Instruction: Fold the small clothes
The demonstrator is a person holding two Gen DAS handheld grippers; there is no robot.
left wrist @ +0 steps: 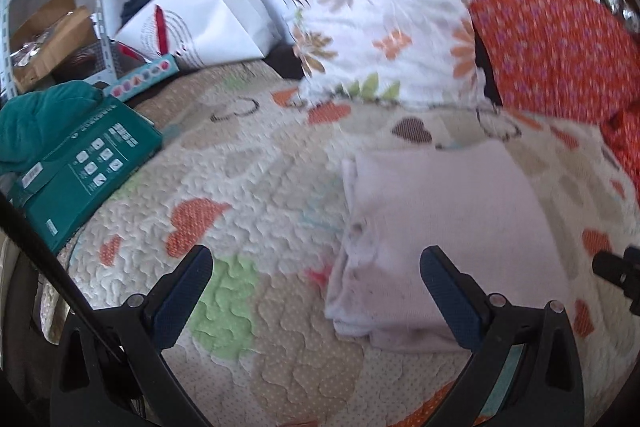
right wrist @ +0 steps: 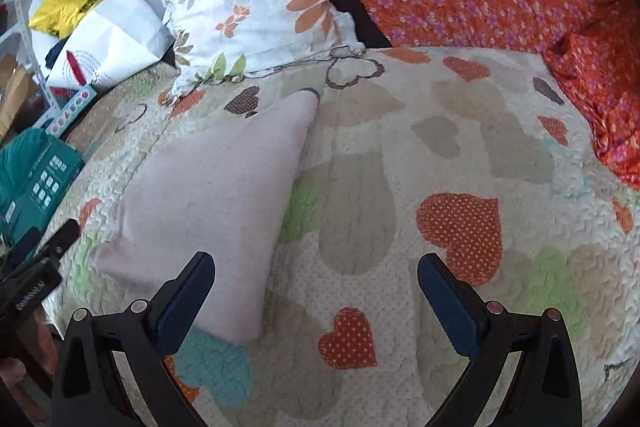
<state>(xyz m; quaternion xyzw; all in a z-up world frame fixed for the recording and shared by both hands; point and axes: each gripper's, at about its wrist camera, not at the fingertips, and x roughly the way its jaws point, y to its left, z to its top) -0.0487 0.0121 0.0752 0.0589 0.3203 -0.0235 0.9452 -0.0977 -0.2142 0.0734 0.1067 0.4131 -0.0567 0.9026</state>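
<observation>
The pale cloth lay folded on the quilt, below the floral pillow; soft, light, probably best pinched at a corner; left gripper and right gripper gaped wide, empty.

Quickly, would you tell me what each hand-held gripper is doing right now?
Left hand-held gripper: open, holding nothing.
Right hand-held gripper: open, holding nothing.

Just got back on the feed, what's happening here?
Clothes folding on a bed. A pale pink garment lies folded on the heart quilt. Both grippers, left and right, are open above it and hold nothing. Pillows sit behind, a teal box to the left.
</observation>
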